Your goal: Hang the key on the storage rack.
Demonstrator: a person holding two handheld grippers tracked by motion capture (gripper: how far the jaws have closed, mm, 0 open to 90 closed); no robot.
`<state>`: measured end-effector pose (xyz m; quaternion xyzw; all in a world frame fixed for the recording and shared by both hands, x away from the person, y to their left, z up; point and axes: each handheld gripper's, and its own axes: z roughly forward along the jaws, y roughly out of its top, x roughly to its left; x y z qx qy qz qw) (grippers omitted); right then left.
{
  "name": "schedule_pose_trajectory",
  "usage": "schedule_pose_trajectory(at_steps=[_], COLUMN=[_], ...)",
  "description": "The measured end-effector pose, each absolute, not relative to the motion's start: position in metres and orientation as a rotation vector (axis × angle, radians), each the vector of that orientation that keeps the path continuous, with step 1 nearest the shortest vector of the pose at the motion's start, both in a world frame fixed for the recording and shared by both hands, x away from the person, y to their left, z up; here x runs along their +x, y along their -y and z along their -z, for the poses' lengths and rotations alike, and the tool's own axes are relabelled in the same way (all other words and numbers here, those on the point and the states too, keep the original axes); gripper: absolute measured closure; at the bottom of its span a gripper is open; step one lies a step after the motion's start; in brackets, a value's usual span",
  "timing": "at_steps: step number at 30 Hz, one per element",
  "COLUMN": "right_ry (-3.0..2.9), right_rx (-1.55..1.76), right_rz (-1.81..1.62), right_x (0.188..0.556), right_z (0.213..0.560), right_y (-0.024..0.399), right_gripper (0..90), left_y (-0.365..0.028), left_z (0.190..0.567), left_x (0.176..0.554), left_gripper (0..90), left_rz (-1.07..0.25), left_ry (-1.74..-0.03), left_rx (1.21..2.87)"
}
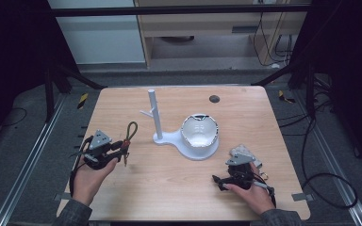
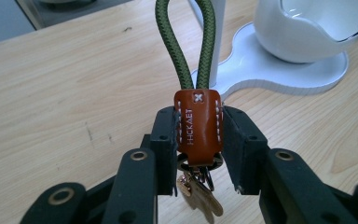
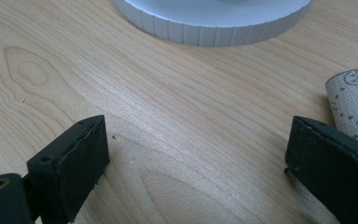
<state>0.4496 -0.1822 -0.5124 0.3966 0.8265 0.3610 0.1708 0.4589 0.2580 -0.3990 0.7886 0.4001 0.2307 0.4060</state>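
- We see the key fob (image 2: 198, 127), an orange-brown leather tab with a green cord loop (image 2: 192, 44) above it and keys (image 2: 199, 196) hanging below, clamped at the tab between the pads of the left claw (image 2: 198, 140).
- In the high view the left claw (image 1: 122, 149) holds the fob above the tabletop (image 1: 169, 188) at about 8 o'clock from the white stand (image 1: 179, 139), the loop pointing up.
- The stand's upright post (image 1: 154, 113) rises near the tabletop's middle; its white bowl (image 1: 199, 131) sits at 3 o'clock from the post.
- The right claw (image 3: 196, 158) stands wide apart with nothing between its pads, low over bare wood.
- In the high view the right claw (image 1: 218, 181) lies at 5 o'clock from the bowl, in the person's right hand (image 1: 252, 195).
- A dark round spot (image 1: 214, 99) marks the far tabletop at 1 o'clock.
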Motion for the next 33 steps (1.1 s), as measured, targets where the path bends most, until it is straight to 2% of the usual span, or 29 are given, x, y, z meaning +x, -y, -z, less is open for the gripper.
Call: schedule_pose_trajectory(at_steps=[23,33], right_ry=[-2.346,-2.346], right_rx=[1.128,1.126], right_rz=[-1.024,-1.025], right_x=[0.449,0.449], right_z=[0.512,0.512], right_y=[0.182,0.182], right_gripper=[6.1,6.0], left_y=[-0.226,-0.215], left_z=[0.366,0.355], left_x=[0.448,0.455], left_gripper=[66.0,65.9], left_rz=[-0.596,-0.608], left_ry=[-0.883,-0.861], left_rx=[1.948,1.943])
